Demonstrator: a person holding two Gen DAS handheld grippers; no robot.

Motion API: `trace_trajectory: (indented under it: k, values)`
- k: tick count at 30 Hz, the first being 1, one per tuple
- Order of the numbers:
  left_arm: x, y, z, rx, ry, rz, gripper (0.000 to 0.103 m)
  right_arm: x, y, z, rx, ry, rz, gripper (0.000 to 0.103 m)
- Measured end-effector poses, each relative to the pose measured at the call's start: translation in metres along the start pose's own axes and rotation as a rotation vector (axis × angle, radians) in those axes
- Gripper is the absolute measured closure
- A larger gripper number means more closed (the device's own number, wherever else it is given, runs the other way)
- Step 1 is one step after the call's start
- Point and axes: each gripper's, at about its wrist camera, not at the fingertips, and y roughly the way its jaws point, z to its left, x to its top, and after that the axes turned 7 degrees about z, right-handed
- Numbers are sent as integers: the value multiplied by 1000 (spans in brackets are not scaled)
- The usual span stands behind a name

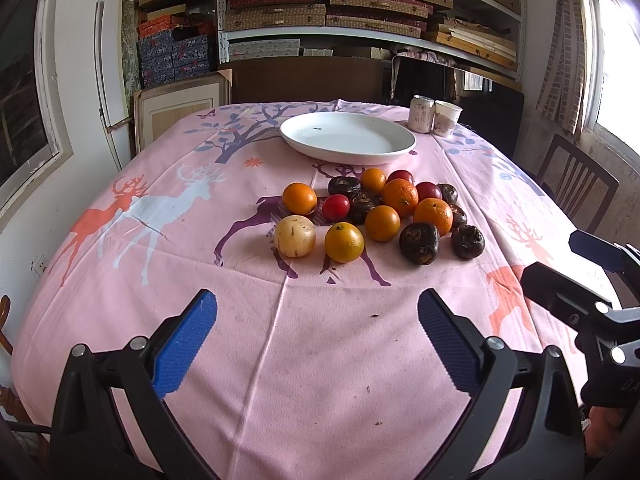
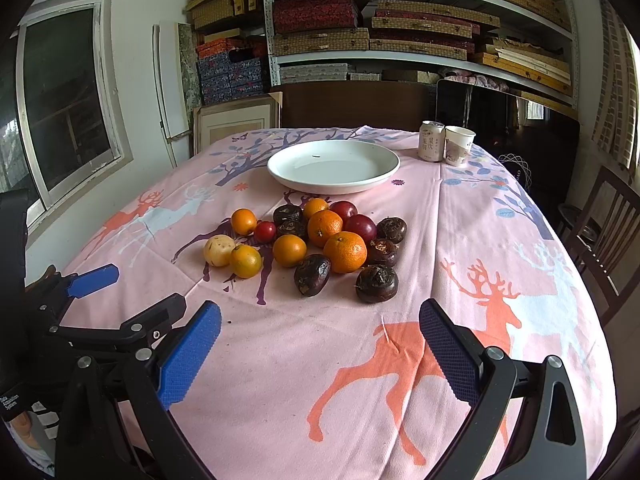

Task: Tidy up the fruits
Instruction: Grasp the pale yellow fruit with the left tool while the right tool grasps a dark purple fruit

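Here the table [image 1: 120,320] with its pink cloth carries everything; the white plate [image 1: 347,138] lies at the far side, empty, and the heap of fruit [image 1: 380,212] lies between the plate and my two grippers. My left gripper [image 1: 318,340] and my right gripper [image 2: 320,350] both hover over the near cloth, fingers wide apart, holding nothing. The heap is straight ahead of both. I judge the yellow fruit [image 1: 295,236] and the orange [image 1: 344,242] beside it are nearest to my left one, and the two dark fruits [image 2: 377,283] at the near right edge are nearest to my right one.
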Motion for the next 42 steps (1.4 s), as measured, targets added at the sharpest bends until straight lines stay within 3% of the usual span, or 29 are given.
trace_trajectory:
  k: [16, 18, 21, 24, 28, 31, 34, 42]
  values:
    - [-8, 9, -1, -23, 17, 18, 4, -1, 0, -1, 4, 0, -26, 4]
    - [-11, 19, 2, -24, 20, 40, 4, -4, -3, -8, 50, 11, -86, 4]
    - [-11, 37, 14, 30, 20, 82, 4, -7, -2, -39, 137, 116, -147, 4]
    - [-4, 55, 29, 63, 16, 134, 4, -1, 23, -63, 137, 178, -6, 4]
    - [9, 80, 43, 9, 2, 243, 4, -1, 51, -85, 170, 250, 120, 4]
    - [23, 99, 48, -50, -2, 323, 4, -1, 66, -93, 178, 264, 160, 4]
    - [37, 119, 51, 14, 22, 347, 4, 3, 78, -96, 231, 254, 194, 4]
    - [46, 131, 53, -10, 66, 332, 4, 15, 85, -105, 236, 230, 150, 4]
